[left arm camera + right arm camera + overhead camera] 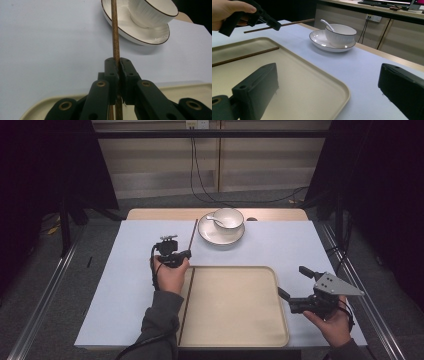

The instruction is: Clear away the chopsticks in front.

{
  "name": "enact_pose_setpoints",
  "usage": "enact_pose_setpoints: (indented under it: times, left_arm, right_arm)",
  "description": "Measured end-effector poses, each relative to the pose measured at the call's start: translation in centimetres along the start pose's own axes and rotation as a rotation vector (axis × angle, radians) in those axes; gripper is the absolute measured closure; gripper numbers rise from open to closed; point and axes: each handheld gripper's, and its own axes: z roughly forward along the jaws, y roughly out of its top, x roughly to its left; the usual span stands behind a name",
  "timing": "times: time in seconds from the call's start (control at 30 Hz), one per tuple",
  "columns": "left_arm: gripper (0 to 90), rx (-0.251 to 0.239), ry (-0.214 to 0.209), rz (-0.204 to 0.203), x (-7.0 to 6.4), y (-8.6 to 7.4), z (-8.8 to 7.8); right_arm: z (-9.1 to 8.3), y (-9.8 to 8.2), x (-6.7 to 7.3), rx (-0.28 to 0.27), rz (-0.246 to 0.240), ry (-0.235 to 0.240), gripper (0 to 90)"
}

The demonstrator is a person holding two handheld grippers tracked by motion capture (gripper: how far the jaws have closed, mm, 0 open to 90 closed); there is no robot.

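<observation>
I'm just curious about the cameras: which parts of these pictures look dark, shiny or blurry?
High view: the room's sides are nearly black while the table is evenly lit. Left gripper view: the near jaws are soft, the chopstick sharper, and the plate shows small glints. Right gripper view: the near jaws are blurred, and the bowl casts a reflection on the plate.

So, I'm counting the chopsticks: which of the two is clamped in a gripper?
The far chopstick, pointing toward the plate: the left gripper is shut on it above the table. The other chopstick lies loose along the tray's left edge.
</observation>
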Motion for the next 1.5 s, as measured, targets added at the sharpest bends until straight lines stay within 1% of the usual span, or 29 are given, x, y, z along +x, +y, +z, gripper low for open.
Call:
enact_pose_setpoints:
  times: [0.03,0.1,0.13,0.17,0.2,0.3,0.33,0.43,0.47,0.5,0.53,0.57,0.6,0.63,0.67,0.77,0.83,0.9,0.97,1.0,1.07,1.13,1.17,1.23,1.27,1.33,1.43,1.47,1.5]
  left_arm:
    - [85.1,-0.008,0.004,0.002,0.0,-0.2,-0.3]
    - [85.2,-0.016,-0.002,-0.011,0.2,-0.6,-0.9]
    - [85.2,-0.018,0.01,-0.008,0.3,-0.8,-1.2]
    - [85.2,-0.026,0.004,-0.023,0.4,-1.1,-1.5]
    - [85.2,-0.024,0.002,-0.021,0.5,-1.3,-1.8]
    - [85.2,-0.035,0.004,-0.047,0.9,-2.2,-2.7]
    - [85.2,-0.039,0.014,-0.053,0.9,-2.5,-3.0]
    - [85.2,-0.045,0.008,-0.063,1.2,-3.5,-3.7]
    - [85.2,-0.046,0.008,-0.079,1.2,-3.8,-3.9]
    - [85.2,-0.049,0.003,-0.085,1.2,-4.0,-4.1]
    - [85.2,-0.047,0.004,-0.08,1.4,-4.3,-4.3]
    - [85.1,-0.043,-0.003,-0.087,1.4,-4.5,-4.5]
    - [85.1,-0.045,0.001,-0.097,1.4,-4.8,-4.6]
    - [85.1,-0.041,0.012,-0.093,1.5,-5.0,-4.8]
    - [85.1,-0.045,0.004,-0.103,1.5,-5.2,-4.9]
    - [85.1,-0.045,0.007,-0.112,1.7,-6.0,-5.3]
    - [85.1,-0.034,0.003,-0.127,1.8,-6.5,-5.6]
    - [85.1,-0.033,0.008,-0.122,1.8,-7.0,-5.8]
    - [85.1,-0.032,-0.001,-0.127,1.9,-7.5,-6.0]
    - [85.1,-0.025,0.005,-0.139,1.9,-7.7,-6.1]
    - [85.1,-0.028,0.001,-0.143,2.0,-8.0,-6.3]
    - [85.1,-0.029,0.015,-0.139,2.1,-8.3,-6.6]
    - [85.1,-0.039,0.013,-0.15,2.0,-8.4,-6.7]
    - [85.1,-0.037,0.011,-0.152,2.1,-8.8,-7.0]
    - [85.1,-0.032,0.018,-0.143,2.1,-9.0,-7.2]
    - [85.1,-0.032,0.017,-0.166,2.0,-9.4,-7.5]
    - [85.1,-0.027,0.017,-0.155,2.1,-10.0,-7.8]
    - [85.1,-0.03,0.011,-0.169,2.0,-10.2,-7.9]
    - [85.1,-0.028,0.016,-0.169,2.0,-10.3,-8.0]
  right_arm:
    - [0.0,0.0,0.0,0.0,0.0,0.001,2.4]
    - [0.0,0.0,0.0,0.003,-0.007,0.001,2.4]
    - [0.0,0.0,0.0,0.0,-0.006,0.003,2.4]
    - [0.0,0.0,0.0,0.0,-0.004,0.003,2.4]
    - [0.0,0.0,0.0,0.002,-0.005,0.002,2.4]
    - [0.0,0.0,0.1,-0.001,0.003,-0.005,2.4]
    - [0.0,0.0,0.1,-0.001,0.004,-0.002,2.4]
    - [0.0,0.0,0.2,-0.003,0.0,-0.005,2.4]
    - [0.0,0.0,0.2,-0.002,-0.01,-0.004,2.4]
    - [0.0,0.0,0.2,0.002,-0.005,-0.003,2.4]
    - [0.0,0.0,0.2,0.002,-0.006,-0.003,2.4]
    - [0.0,0.0,0.2,0.003,-0.007,-0.006,2.4]
    - [0.0,0.0,0.2,0.003,-0.007,-0.005,2.4]
    - [0.0,0.0,0.2,0.002,-0.008,-0.003,2.4]
    - [0.0,0.1,0.3,-0.002,-0.004,-0.006,2.4]
    - [0.0,0.0,0.2,0.004,-0.006,-0.005,2.4]
    - [0.0,0.0,0.2,0.004,-0.008,-0.006,2.4]
    - [0.0,0.0,0.2,0.003,-0.009,-0.006,2.4]
    - [0.0,0.0,0.3,0.002,-0.006,-0.005,2.4]
    - [0.0,0.0,0.3,-0.002,-0.003,-0.007,2.4]
    - [-0.1,0.0,0.3,-0.001,-0.002,-0.006,2.4]
    - [-0.2,0.0,0.3,0.0,0.0,-0.008,2.4]
    - [-0.1,0.0,0.3,-0.001,0.001,-0.008,2.4]
    - [-0.1,0.0,0.4,0.001,-0.002,-0.008,2.5]
    - [-0.1,0.0,0.3,0.007,-0.013,-0.004,2.5]
    - [-0.1,0.0,0.4,0.008,-0.012,-0.001,2.5]
    - [-0.1,0.0,0.3,0.004,-0.005,-0.003,2.5]
    - [-0.2,0.0,0.3,0.006,-0.003,-0.004,2.5]
    - [-0.2,0.0,0.3,0.006,-0.003,-0.006,2.5]
